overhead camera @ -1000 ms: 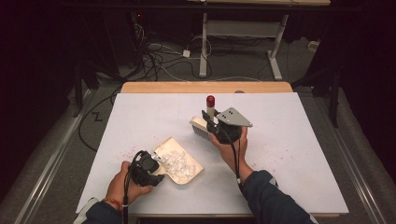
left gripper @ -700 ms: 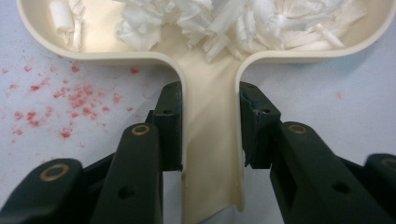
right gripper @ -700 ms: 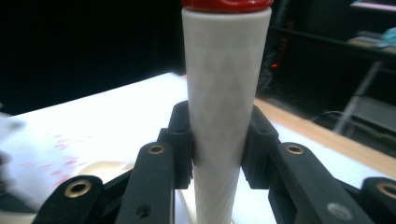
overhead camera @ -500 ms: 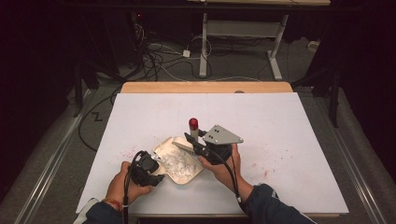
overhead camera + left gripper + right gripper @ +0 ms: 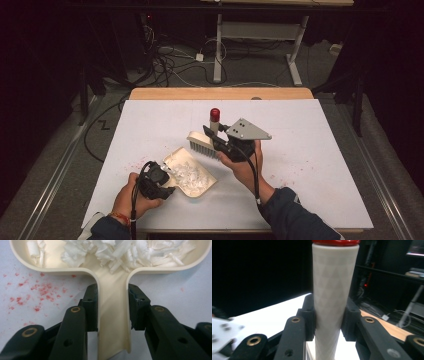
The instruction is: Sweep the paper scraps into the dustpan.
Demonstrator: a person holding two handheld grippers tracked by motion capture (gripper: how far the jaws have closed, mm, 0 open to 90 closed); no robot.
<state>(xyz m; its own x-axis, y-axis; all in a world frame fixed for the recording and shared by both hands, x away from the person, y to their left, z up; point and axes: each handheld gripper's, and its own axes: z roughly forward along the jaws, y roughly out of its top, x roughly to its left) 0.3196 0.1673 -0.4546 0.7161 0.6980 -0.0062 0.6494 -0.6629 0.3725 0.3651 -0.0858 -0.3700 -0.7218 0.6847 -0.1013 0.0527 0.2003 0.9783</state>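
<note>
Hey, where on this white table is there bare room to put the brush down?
Bare: the far strip of the white table along the wooden edge, and its right side. Crowded: near-left, around the cream plastic dustpan of white scraps, the cream red-capped brush and red crumbs.

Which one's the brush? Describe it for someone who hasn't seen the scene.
On the white table, look near the middle, just beyond the cream dustpan full of white scraps. The brush is held in the right gripper: cream handle, red cap, grey bristles.
</note>
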